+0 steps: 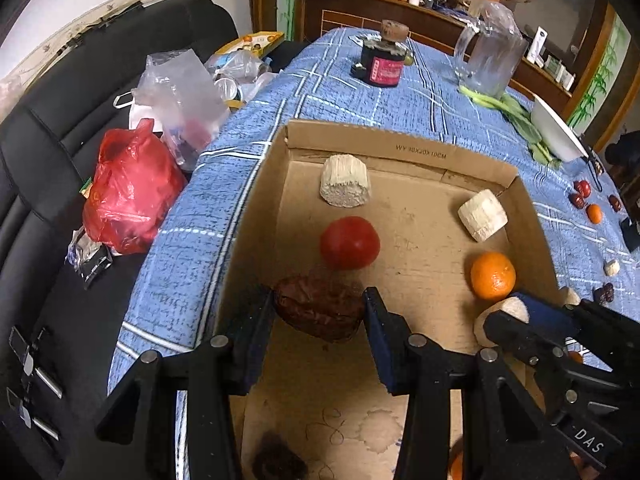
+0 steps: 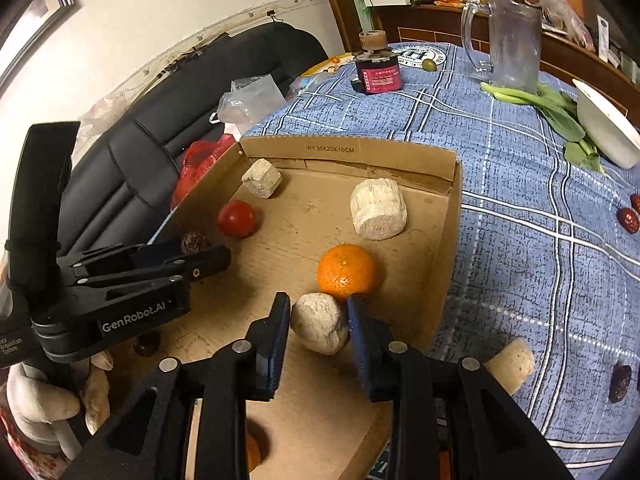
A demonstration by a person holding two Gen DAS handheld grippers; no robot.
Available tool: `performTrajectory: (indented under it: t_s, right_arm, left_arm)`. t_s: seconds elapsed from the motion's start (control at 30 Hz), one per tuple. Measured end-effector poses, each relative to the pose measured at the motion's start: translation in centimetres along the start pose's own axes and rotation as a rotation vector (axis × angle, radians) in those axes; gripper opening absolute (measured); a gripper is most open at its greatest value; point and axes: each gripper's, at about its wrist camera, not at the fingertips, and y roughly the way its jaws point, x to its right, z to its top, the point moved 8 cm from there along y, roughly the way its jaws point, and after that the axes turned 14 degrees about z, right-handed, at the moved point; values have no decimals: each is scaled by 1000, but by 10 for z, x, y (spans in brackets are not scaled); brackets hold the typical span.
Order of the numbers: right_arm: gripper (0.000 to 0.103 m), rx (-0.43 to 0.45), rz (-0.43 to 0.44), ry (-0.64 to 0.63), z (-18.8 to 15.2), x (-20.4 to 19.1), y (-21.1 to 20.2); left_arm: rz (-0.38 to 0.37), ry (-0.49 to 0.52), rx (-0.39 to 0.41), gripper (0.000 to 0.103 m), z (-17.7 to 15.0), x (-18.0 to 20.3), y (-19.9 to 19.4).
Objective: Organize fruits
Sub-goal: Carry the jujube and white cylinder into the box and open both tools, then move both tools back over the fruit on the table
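A shallow cardboard box lies on the blue checked tablecloth. Inside are a red tomato, an orange and two pale cut chunks. My left gripper is shut on a dark red date above the box floor near its left wall. My right gripper is shut on a pale rounded chunk just in front of the orange; it also shows in the left wrist view.
Loose dates, a small orange and pale pieces lie on the cloth to the right. A white bowl, green vegetables, a glass jug and a dark jar stand farther back. A black sofa with plastic bags is at left.
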Motion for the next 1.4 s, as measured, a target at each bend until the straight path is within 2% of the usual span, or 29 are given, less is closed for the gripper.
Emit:
performTrajectory:
  t_s: [0.17,0.3,0.4,0.47,0.57,0.73,0.8,0.9,0.97,1.07,1.13,1.23,1.4]
  right_arm:
    - [48,23,20,13,-1,-4,-9]
    - [48,54,40,25,-4,-9,-26]
    - [48,94,57,45,-10,-11,-48]
    - [51,131,60,65,-16,-11,-67]
    - [66,200,64,107,-30,-6,-97]
    - [67,286,28,155,-60,4,-140]
    - [67,326,2,182,-76,10,-158]
    - [68,376,-31,219,-99,18,-180]
    - [69,391,-55,232,-111,23,-189]
    - [71,415,-90,251,-126,30,-202]
    - [71,434,-102,271,-134,36,-210]
    - [72,462,-107,311,-143,47,-220]
    - [72,472,-90,376,-161,62,-226]
  left_arm:
    - [-34,-67,44,53,3,-15,-29]
    - [-96,-136,91,54,-1,-27,-61]
    - [-140,-185,129,60,-10,-33,-88]
    - [-163,-218,150,64,-19,-36,-104]
    - [-196,-278,175,71,-39,-34,-126]
    - [-214,-305,193,75,-72,-13,-148]
    - [-203,-299,200,76,-87,0,-155]
    - [-175,-233,225,77,-100,26,-166]
    - [-152,-184,252,84,-106,44,-176]
    - [-144,-119,306,86,-116,69,-194]
    - [-127,-96,337,86,-121,78,-202]
    - [-46,-53,383,86,-127,87,-211]
    - [9,-13,391,86,-138,97,-213]
